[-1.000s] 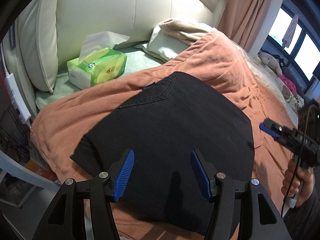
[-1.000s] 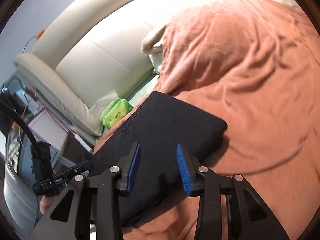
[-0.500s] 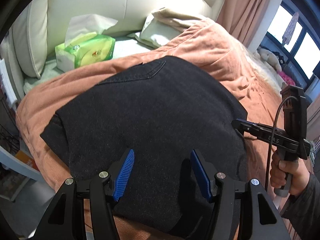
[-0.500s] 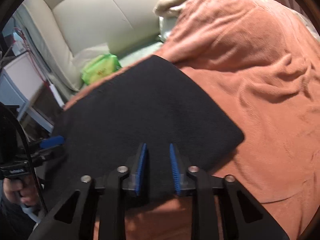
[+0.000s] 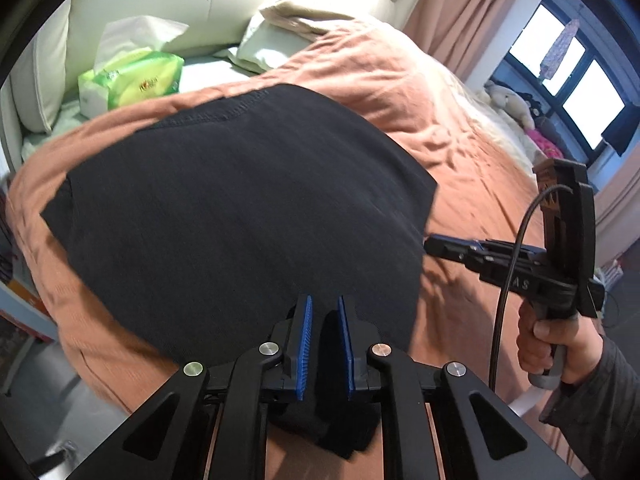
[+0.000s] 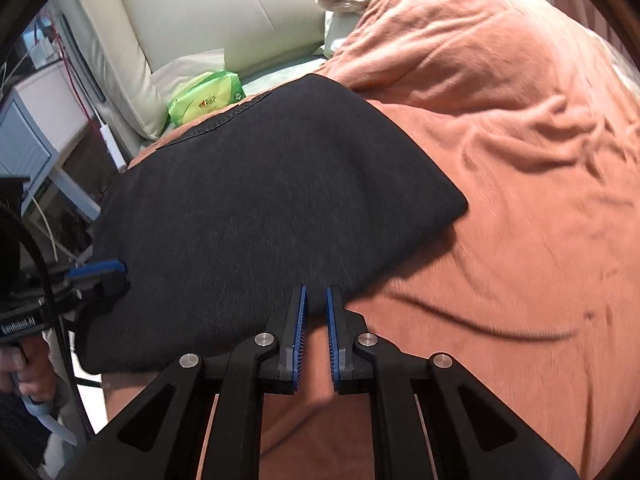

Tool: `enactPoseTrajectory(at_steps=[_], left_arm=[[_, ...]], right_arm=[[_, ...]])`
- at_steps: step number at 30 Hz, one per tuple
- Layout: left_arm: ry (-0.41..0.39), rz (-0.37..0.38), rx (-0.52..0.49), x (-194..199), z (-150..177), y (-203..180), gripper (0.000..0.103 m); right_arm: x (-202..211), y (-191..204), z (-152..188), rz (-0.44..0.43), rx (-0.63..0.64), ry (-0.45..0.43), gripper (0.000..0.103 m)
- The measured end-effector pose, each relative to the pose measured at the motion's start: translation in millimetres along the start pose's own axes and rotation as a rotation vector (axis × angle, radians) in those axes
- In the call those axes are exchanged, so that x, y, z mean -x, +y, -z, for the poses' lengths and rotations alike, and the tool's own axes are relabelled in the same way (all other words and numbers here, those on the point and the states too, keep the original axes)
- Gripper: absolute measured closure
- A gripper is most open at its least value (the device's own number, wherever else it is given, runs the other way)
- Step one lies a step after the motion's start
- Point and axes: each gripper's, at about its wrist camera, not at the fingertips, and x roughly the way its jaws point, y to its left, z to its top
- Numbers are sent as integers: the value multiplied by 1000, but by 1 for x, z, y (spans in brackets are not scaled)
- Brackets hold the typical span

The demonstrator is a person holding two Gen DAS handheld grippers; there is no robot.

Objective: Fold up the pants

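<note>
Black pants (image 5: 240, 208) lie folded flat on the orange blanket (image 5: 460, 152); they also show in the right wrist view (image 6: 272, 208). My left gripper (image 5: 323, 312) is shut on the near edge of the pants, with black cloth bunched between its blue pads. My right gripper (image 6: 316, 304) is nearly closed at the near hem of the pants; orange blanket shows through the thin gap. The right gripper (image 5: 440, 246) shows at the pants' right edge in the left wrist view. The left gripper (image 6: 102, 274) shows at their left edge.
A green tissue pack (image 5: 132, 82) and a pillow (image 5: 272, 36) lie at the head of the bed by the cream headboard (image 6: 208, 4). A white bedside table (image 6: 36, 128) stands at the left. Curtains (image 5: 464, 8) and a window (image 5: 572, 68) are at the far right.
Both grippers moved down to the near edge of the pants and closed from open. The left one now has cloth pinched between its pads.
</note>
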Motion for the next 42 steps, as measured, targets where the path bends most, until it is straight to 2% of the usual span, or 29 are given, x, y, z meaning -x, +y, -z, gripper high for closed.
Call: enactPoseTrajectory(at_steps=[2, 7, 9, 10, 11, 12, 14, 15, 17, 20, 22, 25, 34, 42], left_arm=[[13, -5, 0, 0, 8, -5, 89], [29, 8, 9, 10, 25, -17, 88], [23, 0, 7, 18, 26, -23, 88], [18, -3, 11, 22, 26, -26, 86], [17, -1, 15, 26, 26, -28, 81], [14, 0, 17, 31, 25, -32, 77], [-1, -14, 8, 40, 26, -40, 51], [-13, -20, -6, 46, 27, -47, 46], [-32, -26, -29, 55, 27, -57, 24], [-74, -61, -57, 71, 30, -73, 4], [-92, -79, -68, 80, 32, -83, 3], [-102, -109, -92, 89, 39, -97, 2], [-146, -150, -170, 117, 57, -142, 1], [-158, -130, -209, 140, 73, -176, 1]], right_arm=[[11, -5, 6, 4, -12, 7, 93], [46, -6, 21, 38, -23, 1, 92], [63, -6, 28, 46, -25, -5, 77], [71, -6, 31, 56, -26, -15, 53], [82, -7, 33, 66, -29, -34, 34], [92, -8, 35, 66, -37, -50, 30], [110, -10, 40, 57, -61, -55, 30], [117, -11, 42, 62, -63, -56, 30], [132, -8, 48, 80, -54, -64, 24], [158, -4, 58, 117, -45, -82, 20], [178, -2, 65, 140, -56, -96, 16], [204, 6, 73, 167, -66, -119, 0], [276, 27, 104, 202, -59, -172, 0], [329, 41, 136, 234, -63, -208, 0]])
